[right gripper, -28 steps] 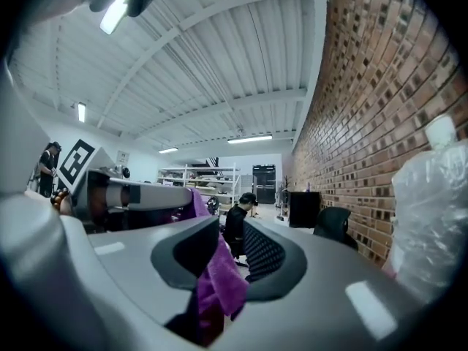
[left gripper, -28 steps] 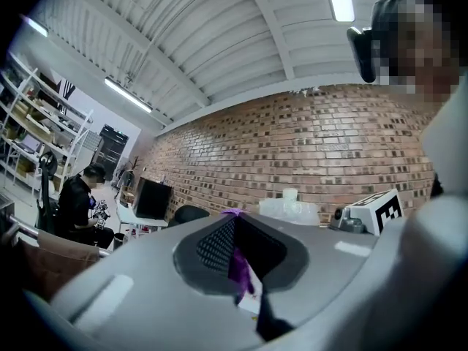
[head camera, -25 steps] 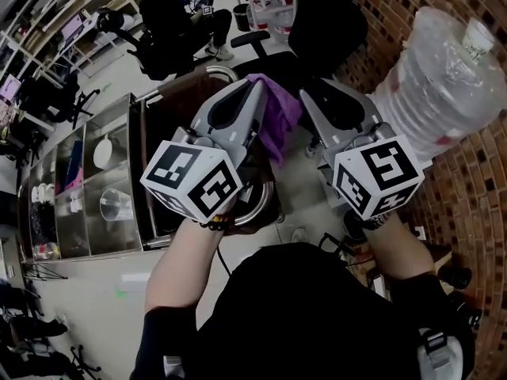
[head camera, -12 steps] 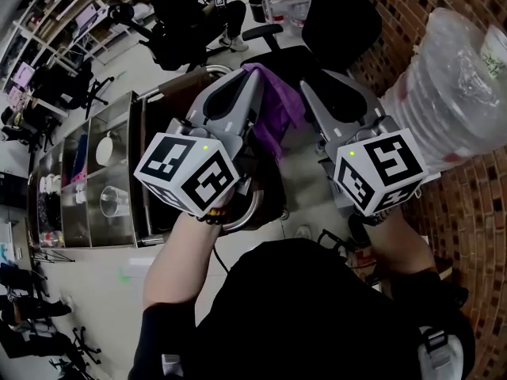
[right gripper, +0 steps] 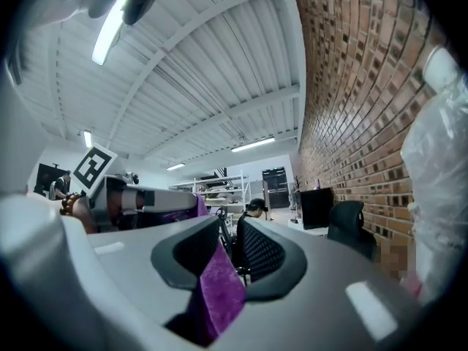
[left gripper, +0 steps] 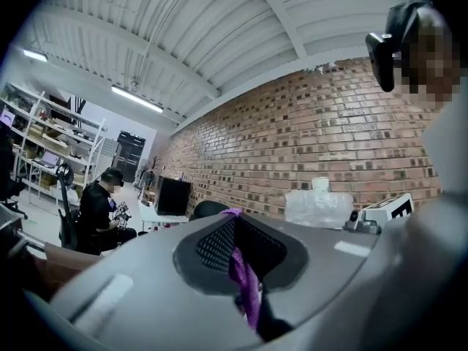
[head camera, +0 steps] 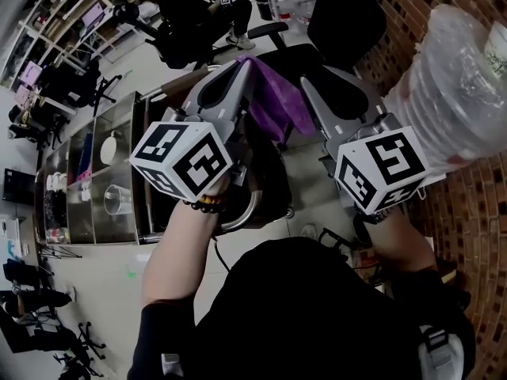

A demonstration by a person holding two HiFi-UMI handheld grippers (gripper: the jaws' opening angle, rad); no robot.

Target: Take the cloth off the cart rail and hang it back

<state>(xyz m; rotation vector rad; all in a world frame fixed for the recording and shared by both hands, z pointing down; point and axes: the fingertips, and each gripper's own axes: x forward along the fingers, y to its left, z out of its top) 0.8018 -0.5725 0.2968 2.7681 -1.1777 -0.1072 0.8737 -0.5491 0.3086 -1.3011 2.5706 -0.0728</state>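
At the upper middle of the head view, the left tool point(head camera: 240, 68) and right tool point(head camera: 310, 92) each clamp the purple cloth point(head camera: 277, 105) hanging between them.

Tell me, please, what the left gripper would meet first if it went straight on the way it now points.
Probably the black office chair beyond the left gripper, though depth is unclear.
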